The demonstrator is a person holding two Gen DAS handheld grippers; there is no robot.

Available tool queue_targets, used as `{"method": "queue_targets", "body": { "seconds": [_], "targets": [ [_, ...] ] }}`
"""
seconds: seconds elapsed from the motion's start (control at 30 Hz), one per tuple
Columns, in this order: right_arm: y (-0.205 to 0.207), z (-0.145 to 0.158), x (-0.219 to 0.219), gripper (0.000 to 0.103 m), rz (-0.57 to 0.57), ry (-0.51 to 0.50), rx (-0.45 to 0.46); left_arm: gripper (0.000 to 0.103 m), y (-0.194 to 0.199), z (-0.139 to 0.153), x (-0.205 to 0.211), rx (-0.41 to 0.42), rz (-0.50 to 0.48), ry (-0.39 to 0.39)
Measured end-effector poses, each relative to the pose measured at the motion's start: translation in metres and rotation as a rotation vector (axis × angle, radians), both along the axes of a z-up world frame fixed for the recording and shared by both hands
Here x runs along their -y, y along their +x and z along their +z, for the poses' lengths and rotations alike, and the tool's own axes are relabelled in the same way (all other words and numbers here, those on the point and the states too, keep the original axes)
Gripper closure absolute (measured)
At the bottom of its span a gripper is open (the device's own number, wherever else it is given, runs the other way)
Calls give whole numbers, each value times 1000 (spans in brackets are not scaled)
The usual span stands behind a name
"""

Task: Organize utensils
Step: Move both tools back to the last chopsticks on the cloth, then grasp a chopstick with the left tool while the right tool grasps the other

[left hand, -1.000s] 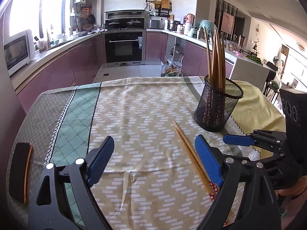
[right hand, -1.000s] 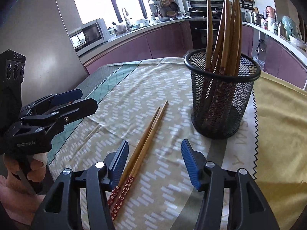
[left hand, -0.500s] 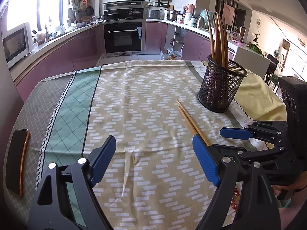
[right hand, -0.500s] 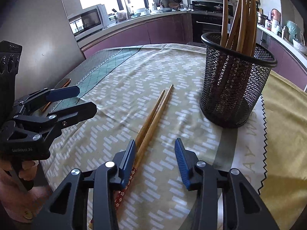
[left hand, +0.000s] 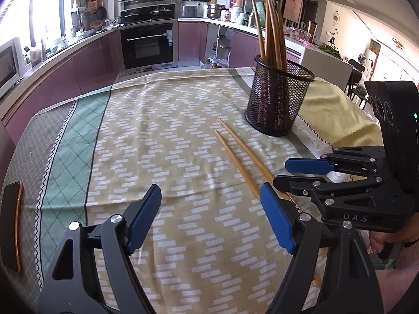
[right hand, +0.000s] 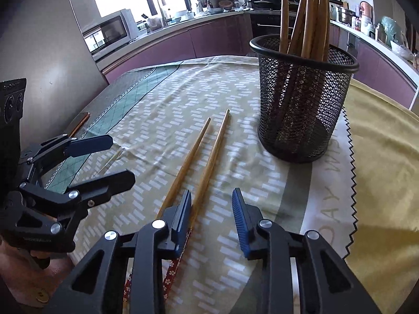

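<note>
Two wooden chopsticks (left hand: 241, 157) with red patterned ends lie side by side on the patterned tablecloth; they also show in the right wrist view (right hand: 201, 167). A black mesh holder (left hand: 277, 99) with several chopsticks upright in it stands behind them, and shows in the right wrist view (right hand: 301, 104). My left gripper (left hand: 209, 217) is open and empty, just left of the loose pair. My right gripper (right hand: 212, 209) is open and narrowed, low over the pair's near part, with its left finger between the two sticks. It shows from the side in the left wrist view (left hand: 296, 172).
A dark phone (left hand: 11, 222) lies at the table's left edge; it also shows in the right wrist view (right hand: 80, 123). A yellow cloth (right hand: 387, 157) covers the table's right side. Kitchen counters and an oven stand beyond the table.
My right gripper has moved forward and lower over the loose chopsticks and its jaws have narrowed. My left gripper has shifted, bringing the right gripper closer in its view.
</note>
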State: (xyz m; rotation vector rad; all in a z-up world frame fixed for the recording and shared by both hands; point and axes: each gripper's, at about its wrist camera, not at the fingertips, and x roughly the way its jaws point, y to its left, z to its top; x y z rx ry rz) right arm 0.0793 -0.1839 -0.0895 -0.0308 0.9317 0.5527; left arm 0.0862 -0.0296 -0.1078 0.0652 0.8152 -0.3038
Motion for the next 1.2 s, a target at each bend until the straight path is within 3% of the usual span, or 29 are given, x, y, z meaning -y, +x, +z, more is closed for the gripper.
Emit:
{"method": "queue_targets", "body": {
  "seconds": [0.13, 0.27, 0.37, 0.53, 0.7, 1.2],
  "targets": [
    [2, -1, 5, 72, -8, 17, -13, 31, 1, -8, 14, -35, -60, 9],
    [4, -1, 10, 72, -9, 37, -22, 43, 7, -19, 27, -75, -83, 32],
    [6, -1, 12, 73, -9, 37, -25, 45, 10, -24, 33, -90, -99, 32],
    [8, -1, 13, 73, -11, 38, -26, 51, 15, -28, 37, -80, -90, 63],
    [10, -1, 12, 73, -6, 33, -21, 63, 23, -27, 35, -85, -66, 55],
    [17, -1, -10, 73, 6, -35, 14, 78, 34, -28, 31, -85, -23, 42]
  ]
}}
